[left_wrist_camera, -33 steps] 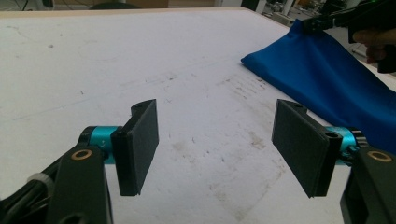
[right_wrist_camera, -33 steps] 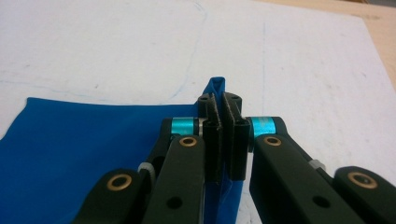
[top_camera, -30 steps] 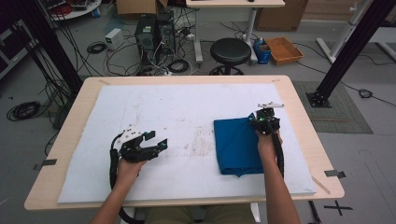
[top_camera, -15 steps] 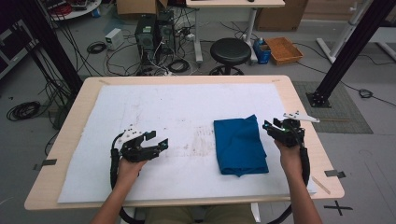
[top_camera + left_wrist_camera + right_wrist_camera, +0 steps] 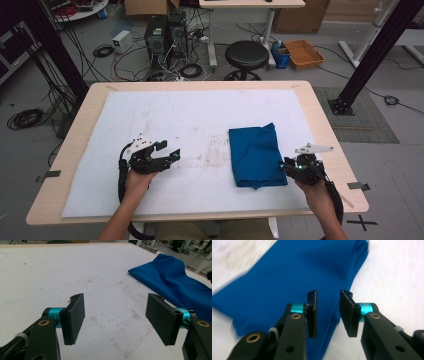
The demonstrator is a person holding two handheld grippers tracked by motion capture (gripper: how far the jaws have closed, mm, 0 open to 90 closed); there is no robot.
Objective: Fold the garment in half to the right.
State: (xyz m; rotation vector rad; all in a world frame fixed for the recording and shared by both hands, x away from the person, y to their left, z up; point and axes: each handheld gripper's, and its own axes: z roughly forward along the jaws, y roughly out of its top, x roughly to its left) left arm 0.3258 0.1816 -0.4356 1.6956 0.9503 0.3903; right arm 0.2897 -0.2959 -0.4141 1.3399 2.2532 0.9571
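A folded blue cloth (image 5: 255,155) lies on the right half of the white mat (image 5: 200,120). My right gripper (image 5: 286,167) hovers at the cloth's near right corner and points left at it. In the right gripper view its jaws (image 5: 328,292) have just been closing; a narrow gap remains with nothing between them, and the cloth (image 5: 287,272) lies below. My left gripper (image 5: 170,151) rests over bare mat left of the cloth, wide open and empty. From the left gripper (image 5: 116,298) the cloth (image 5: 175,277) is seen at the far right.
The white mat covers most of the wooden table (image 5: 320,115) and has faint stains at its middle (image 5: 212,150). Beyond the far edge stand a black stool (image 5: 246,52), computer cases (image 5: 165,32) with cables, and an orange tray (image 5: 303,52). Black frame posts (image 5: 372,55) flank the table.
My right gripper has moved from the cloth's far right corner out to the right, then toward the near edge beside the cloth's near right corner. The left gripper has stayed put.
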